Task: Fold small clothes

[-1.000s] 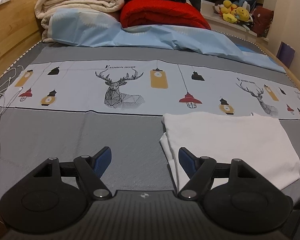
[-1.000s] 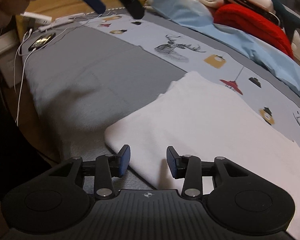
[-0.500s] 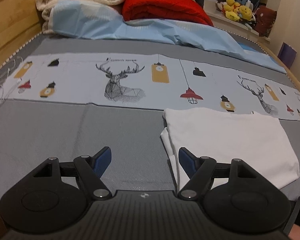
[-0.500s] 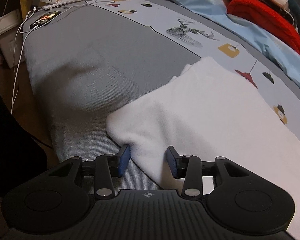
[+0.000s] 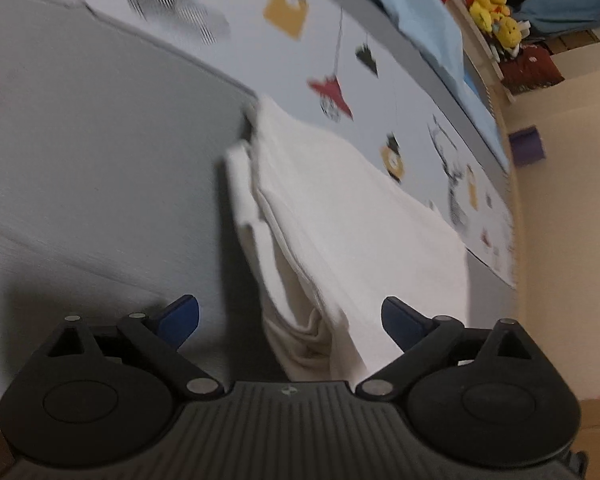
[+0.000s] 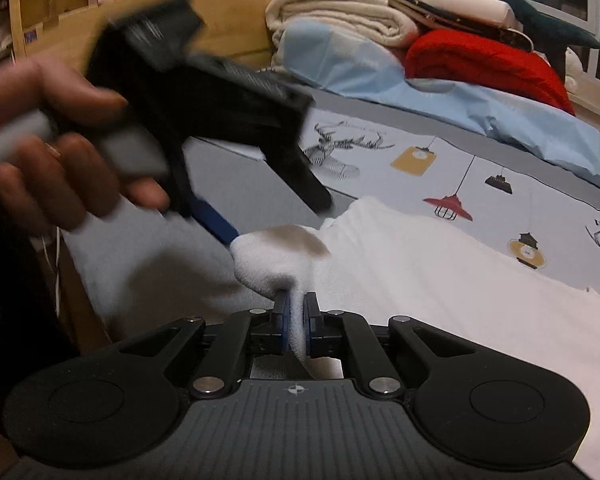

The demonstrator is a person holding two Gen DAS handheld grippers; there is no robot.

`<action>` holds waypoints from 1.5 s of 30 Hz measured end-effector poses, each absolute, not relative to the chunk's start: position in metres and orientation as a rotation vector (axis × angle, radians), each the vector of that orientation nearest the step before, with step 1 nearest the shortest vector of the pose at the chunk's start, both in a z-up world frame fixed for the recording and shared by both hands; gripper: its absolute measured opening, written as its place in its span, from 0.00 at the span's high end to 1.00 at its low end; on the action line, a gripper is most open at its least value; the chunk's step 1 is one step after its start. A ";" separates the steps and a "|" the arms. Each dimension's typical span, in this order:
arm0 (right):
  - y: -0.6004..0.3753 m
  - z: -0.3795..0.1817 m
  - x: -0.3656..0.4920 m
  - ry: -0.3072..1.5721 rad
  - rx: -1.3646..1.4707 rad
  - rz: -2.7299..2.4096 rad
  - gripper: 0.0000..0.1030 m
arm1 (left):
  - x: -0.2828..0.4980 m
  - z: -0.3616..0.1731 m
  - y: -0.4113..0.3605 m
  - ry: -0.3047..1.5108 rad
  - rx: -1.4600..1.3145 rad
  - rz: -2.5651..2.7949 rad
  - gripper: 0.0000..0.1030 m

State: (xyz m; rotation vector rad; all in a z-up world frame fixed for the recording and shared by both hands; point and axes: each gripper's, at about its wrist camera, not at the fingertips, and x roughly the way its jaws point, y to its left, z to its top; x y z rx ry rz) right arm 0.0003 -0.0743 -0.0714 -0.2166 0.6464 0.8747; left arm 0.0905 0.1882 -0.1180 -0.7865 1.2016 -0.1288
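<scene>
Pinching the white garment (image 6: 420,280) corner, right tool (image 6: 296,320); left tool (image 5: 290,316) straddles it.

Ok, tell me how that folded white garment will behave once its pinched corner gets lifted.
Probably floppy: the white garment already bunches into a soft hump where the right gripper, whose fingers have just been closing, pinches it. Its folded layers lie loosely offset at the edge, so they may slide apart. It looks light; the open left gripper may need to catch the sagging side.
</scene>
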 end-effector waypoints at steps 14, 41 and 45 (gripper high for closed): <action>-0.083 -0.068 0.001 0.652 -0.215 0.890 0.97 | 0.137 -0.166 0.175 1.324 -0.787 -0.097 0.18; -0.081 -0.025 0.002 0.655 0.160 1.006 0.97 | 0.093 -0.056 0.209 1.059 -0.617 -0.079 0.83; -0.115 -0.020 0.004 0.646 0.198 0.943 0.97 | 0.109 -0.031 0.165 1.005 -0.555 -0.170 0.83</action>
